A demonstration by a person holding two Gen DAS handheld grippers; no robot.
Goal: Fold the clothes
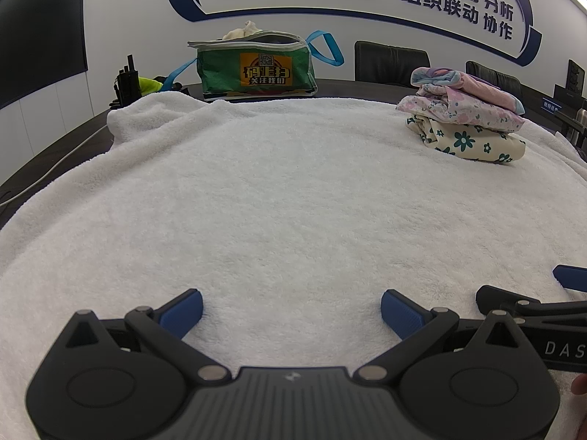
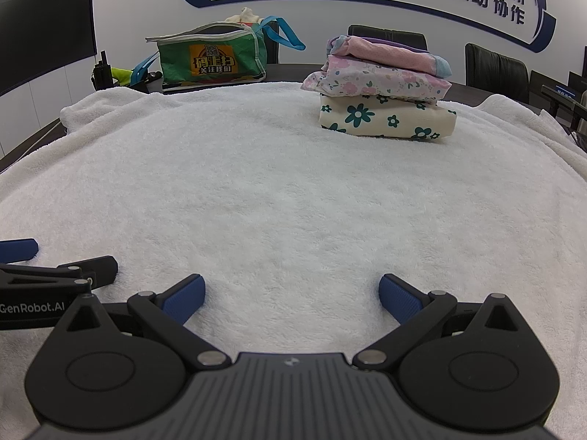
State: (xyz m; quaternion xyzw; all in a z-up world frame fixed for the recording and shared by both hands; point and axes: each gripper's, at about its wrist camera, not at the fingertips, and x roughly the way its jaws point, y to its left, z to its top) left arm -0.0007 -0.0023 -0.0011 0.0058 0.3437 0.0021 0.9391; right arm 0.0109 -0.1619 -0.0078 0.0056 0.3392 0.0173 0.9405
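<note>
Tools sit side by side, low over the white towel on the counter: left tool and right tool both spread wide, holding nothing. Ground directly ahead of each is bare towel. Further out, the folded stack of three garments lies ahead and right of both tools, long axis crosswise; the right tool is judged nearer. Beyond, ahead-left, the green bag stands with pale cloth showing above its rim, probably the next garment.
</note>
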